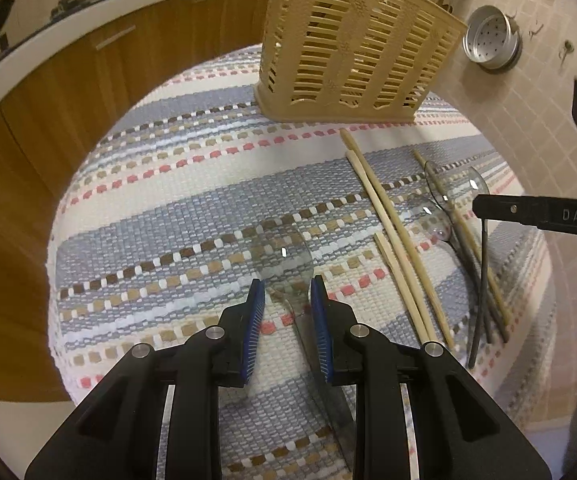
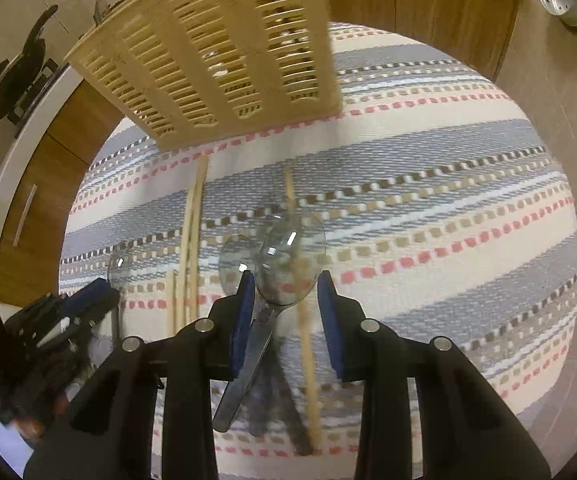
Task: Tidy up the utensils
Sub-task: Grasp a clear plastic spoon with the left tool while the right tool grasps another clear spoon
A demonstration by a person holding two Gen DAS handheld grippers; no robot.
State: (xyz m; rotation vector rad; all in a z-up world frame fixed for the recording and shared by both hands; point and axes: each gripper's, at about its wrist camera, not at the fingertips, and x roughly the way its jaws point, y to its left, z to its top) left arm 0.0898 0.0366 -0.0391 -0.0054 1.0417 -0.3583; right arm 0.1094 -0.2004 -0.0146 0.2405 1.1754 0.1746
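On the left I have the left gripper [image 1: 287, 280] pointed steeply down at the striped woven mat [image 1: 160, 216], its blue pads [image 1: 257, 300] set narrow on either side of a clear plastic spoon [image 1: 284, 258]. The spoon's neck sits between them, but I cannot tell whether the pads press on it yet; I judge I am straddling it there because the thin neck is the easiest place to pinch something that lies flat on cloth

Moving right, the wooden chopsticks [image 1: 392, 236] lie side by side on the mat, and beyond them a small pile of more clear spoons [image 1: 440, 200] crossed with another stick. My right gripper [image 2: 286, 280] hangs over that pile, jaws still apart with a gap on the right side, framing the upper spoon [image 2: 290, 264] whose handle runs back under the left pad. I'd say it lines up along the handle so a close would catch it without the stick beside it

At the far edge of the mat stands the beige slatted caddy [image 1: 352, 44], upright. Through the slats I cannot make out anything inside, so every utensil seems to remain on the mat
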